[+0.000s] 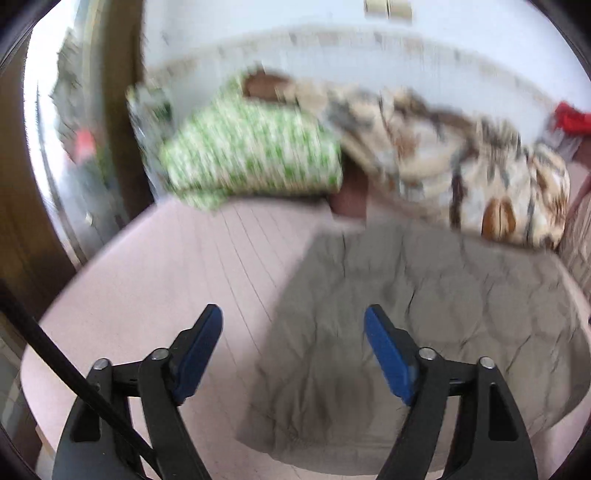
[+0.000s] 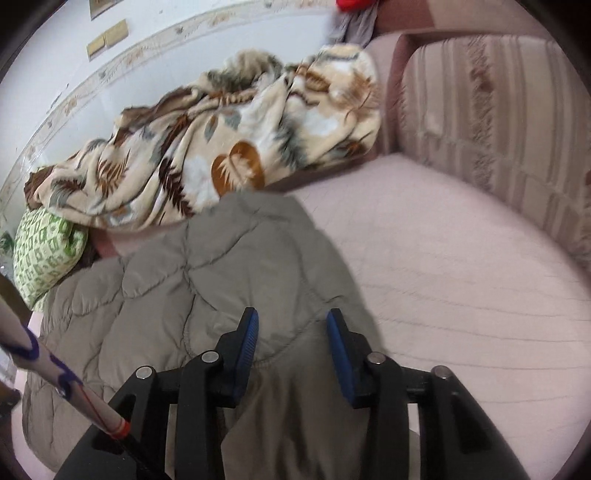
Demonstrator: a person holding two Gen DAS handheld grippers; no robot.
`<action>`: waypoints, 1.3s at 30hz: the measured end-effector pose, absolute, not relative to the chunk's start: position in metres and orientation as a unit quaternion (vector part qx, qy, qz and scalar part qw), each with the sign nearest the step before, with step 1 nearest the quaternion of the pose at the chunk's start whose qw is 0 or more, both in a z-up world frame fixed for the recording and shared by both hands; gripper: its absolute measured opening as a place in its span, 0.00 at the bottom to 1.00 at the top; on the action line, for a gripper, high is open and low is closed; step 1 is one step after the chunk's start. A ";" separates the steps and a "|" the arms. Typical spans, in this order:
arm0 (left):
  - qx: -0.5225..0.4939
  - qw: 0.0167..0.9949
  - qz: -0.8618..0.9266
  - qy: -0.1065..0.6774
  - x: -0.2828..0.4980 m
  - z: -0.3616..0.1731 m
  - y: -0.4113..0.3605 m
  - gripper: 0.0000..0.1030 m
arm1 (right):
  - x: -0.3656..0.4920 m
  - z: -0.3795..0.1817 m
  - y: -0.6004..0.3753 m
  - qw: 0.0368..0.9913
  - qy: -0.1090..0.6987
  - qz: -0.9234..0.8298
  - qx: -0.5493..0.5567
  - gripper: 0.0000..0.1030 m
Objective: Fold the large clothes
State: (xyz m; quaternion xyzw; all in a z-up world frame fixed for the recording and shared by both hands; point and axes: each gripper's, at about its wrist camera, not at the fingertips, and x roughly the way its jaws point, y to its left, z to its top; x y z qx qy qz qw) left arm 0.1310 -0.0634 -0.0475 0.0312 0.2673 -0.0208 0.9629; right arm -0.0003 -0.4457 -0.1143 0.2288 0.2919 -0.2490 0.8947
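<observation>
Green-patterned pillow [image 1: 251, 147] smeared by blur; red cloth [image 2: 351, 3] cut off (top edge).

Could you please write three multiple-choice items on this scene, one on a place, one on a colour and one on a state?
1. Where does the quilted jacket lie?
A. On the pink bed
B. On a chair
C. On the floor

2. What colour is the patterned pillow?
A. Blue and white
B. Green and white
C. Red and black

3. How do the left gripper and right gripper stand?
A. Both shut on the jacket
B. One open, one shut
C. Both open, holding nothing

Answers:
1 A, the jacket is spread on the pink mattress.
2 B, its print is green on white.
3 C, each gripper's fingers stand apart with nothing clamped.
</observation>
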 end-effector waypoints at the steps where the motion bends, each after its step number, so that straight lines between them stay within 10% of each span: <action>1: 0.030 0.968 -0.019 0.248 0.119 -0.037 -0.062 0.89 | -0.006 -0.109 -0.443 0.897 0.284 -0.252 0.224 0.46; 6: 0.040 0.972 -0.027 0.231 0.058 -0.011 -0.052 0.91 | -0.058 -0.095 -0.406 0.907 0.260 -0.259 0.208 0.62; 39: 0.063 0.915 -0.127 0.378 -0.171 -0.071 -0.082 0.91 | -0.261 -0.113 -0.225 0.887 0.395 -0.211 0.113 0.79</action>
